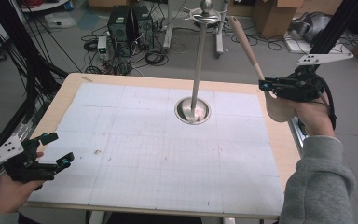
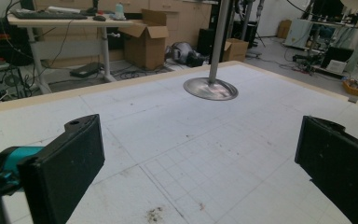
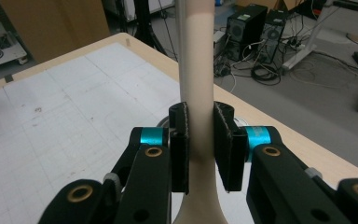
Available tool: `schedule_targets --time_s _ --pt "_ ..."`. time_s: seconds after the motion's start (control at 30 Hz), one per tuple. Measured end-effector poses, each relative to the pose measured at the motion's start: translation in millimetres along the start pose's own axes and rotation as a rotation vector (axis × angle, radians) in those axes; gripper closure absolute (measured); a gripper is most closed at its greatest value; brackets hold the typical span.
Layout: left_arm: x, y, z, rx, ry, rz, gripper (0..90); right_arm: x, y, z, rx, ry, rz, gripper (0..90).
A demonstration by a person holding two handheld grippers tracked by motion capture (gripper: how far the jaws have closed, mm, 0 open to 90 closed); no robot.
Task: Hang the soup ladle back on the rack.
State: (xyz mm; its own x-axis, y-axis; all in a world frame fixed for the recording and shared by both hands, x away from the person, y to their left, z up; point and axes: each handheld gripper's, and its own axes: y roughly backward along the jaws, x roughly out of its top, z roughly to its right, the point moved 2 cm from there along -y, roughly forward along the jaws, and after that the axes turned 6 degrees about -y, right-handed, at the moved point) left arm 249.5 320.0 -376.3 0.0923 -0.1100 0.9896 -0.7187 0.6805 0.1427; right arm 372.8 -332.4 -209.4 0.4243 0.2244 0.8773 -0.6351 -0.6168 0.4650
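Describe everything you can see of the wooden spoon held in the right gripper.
The wooden spoon is pale, smooth wood: a long round handle widening into a broad bowl at the bottom. It is held off the table, handle tilted up and away. The right gripper clamps its neck between two black jaws; nothing else touches it.

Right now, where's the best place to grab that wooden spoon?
Probably the neck, just above the bowl, where the right gripper already clamps the spoon. There the handle is thin enough for the jaws to close on from both sides. The bowl hangs below and the handle points up, so come in level from the side.
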Motion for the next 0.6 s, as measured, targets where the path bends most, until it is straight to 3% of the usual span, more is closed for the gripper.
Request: schedule_targets --time_s 0.2,0.6 --pt "1.8 2.6 -0.4 -0.012 0.008 0.030 1.8 1.6 -8.5 1.5 -0.005 -0.027 -0.002 77.3" --pt "0.2 2.8 -1.6 -0.005 0.011 0.019 1.8 -0.3 -13.2 1.0 0.023 -0.032 0.000 77.3"
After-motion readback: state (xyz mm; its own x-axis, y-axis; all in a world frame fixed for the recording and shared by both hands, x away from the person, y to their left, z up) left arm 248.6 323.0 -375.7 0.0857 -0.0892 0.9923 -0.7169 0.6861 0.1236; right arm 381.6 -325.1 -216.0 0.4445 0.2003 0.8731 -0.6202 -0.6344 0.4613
